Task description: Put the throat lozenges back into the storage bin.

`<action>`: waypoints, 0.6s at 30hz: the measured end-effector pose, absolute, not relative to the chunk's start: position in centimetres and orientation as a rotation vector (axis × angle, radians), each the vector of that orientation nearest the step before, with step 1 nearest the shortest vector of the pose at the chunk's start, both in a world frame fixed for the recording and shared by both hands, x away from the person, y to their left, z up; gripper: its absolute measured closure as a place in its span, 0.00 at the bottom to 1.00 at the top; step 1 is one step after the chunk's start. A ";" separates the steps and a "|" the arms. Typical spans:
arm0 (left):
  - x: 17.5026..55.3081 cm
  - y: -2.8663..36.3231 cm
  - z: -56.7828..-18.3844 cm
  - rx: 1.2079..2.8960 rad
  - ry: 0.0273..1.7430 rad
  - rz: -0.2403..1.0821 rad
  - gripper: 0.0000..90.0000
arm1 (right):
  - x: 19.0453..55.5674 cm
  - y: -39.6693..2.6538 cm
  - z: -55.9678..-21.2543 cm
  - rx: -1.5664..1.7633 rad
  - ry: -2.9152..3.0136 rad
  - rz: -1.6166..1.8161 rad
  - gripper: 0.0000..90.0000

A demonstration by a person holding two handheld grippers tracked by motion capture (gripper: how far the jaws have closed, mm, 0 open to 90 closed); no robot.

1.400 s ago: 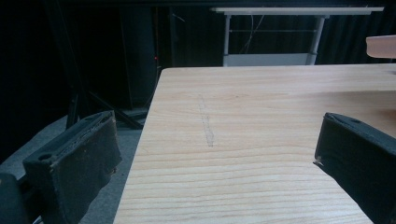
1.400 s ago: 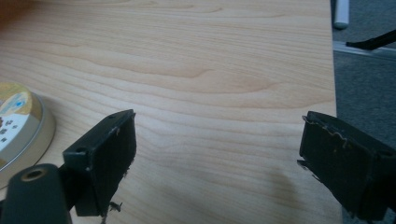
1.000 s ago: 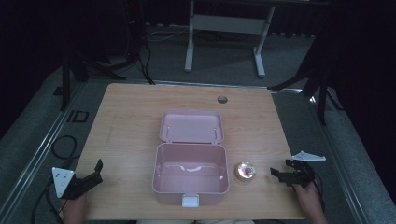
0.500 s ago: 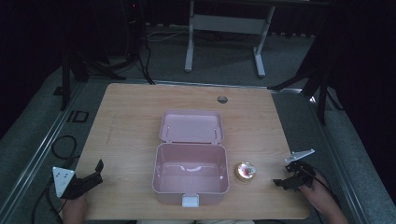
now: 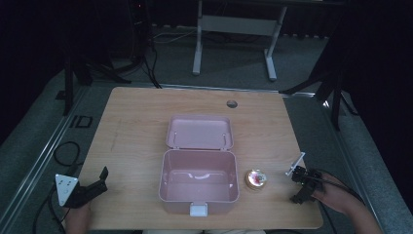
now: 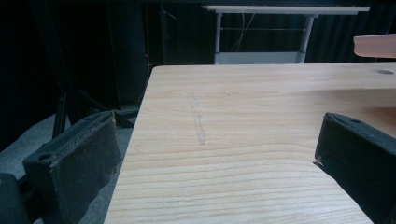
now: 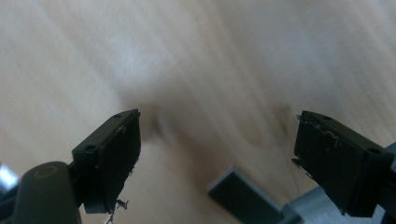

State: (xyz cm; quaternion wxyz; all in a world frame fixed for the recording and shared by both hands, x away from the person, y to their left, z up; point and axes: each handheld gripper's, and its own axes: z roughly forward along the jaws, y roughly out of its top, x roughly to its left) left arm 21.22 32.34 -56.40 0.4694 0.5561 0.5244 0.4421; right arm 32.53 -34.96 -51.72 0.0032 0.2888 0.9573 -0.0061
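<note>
- Small round tin point(image 5: 256, 179) with a gold rim and a reddish patterned top: flat on the bench point(image 5: 136, 126), just beside the right wall of the pink box point(image 5: 198, 183), near the front edge.
- Right gripper point(image 5: 297, 190): at the front right corner of the bench, to the right of the tin and apart from it, tipped steeply down toward the wood.
- In the right gripper view, right gripper point(image 7: 217, 154) with jaws set wide apart, nothing between them but blurred wood grain; a grey block-shaped part low in that view, not identifiable.
- Hand point(image 5: 336, 195) behind the right gripper, at the bench's right front edge, cable trailing over it.
- Pink box: open, centred near the front edge, lid point(image 5: 199, 132) thrown back flat onto the bench behind it, white latch point(image 5: 198, 210) at the front wall. Interior pale and dim; contents not made out.
- Left gripper point(image 5: 100, 181): at the front left corner, well apart from box and tin, grey three-cornered plate overhanging the bench edge.
- In the left gripper view, left gripper point(image 6: 215, 154) with jaws spread wide, clamped on nothing, aimed along bare wood with a faint scratch.
- Round cable hole point(image 5: 232, 104) near the far edge of the bench.
- Pale metal stand point(image 5: 234, 34) on the dark floor beyond.
</note>
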 end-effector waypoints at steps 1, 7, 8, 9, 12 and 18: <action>21.2 32.3 -56.4 1.363 1.285 1.084 0.00 | 32.6 -34.7 -51.7 0.887 3.017 -0.071 0.16; 21.2 32.4 -56.4 1.360 1.282 1.078 0.00 | 32.9 -33.7 -51.6 0.856 3.077 -0.177 0.16; 21.2 32.4 -56.4 1.360 1.281 1.075 0.00 | 33.0 -33.6 -51.6 0.852 3.085 -0.175 0.16; 21.2 32.4 -56.4 1.360 1.280 1.072 0.00 | 33.0 -33.5 -51.5 0.852 3.094 -0.169 0.15; 21.2 32.4 -56.4 1.361 1.279 1.066 0.00 | 33.0 -33.1 -51.5 0.852 3.108 -0.158 0.14; 21.2 32.3 -56.4 1.362 1.278 1.063 0.00 | 33.0 -32.3 -51.3 0.781 3.124 -0.132 0.12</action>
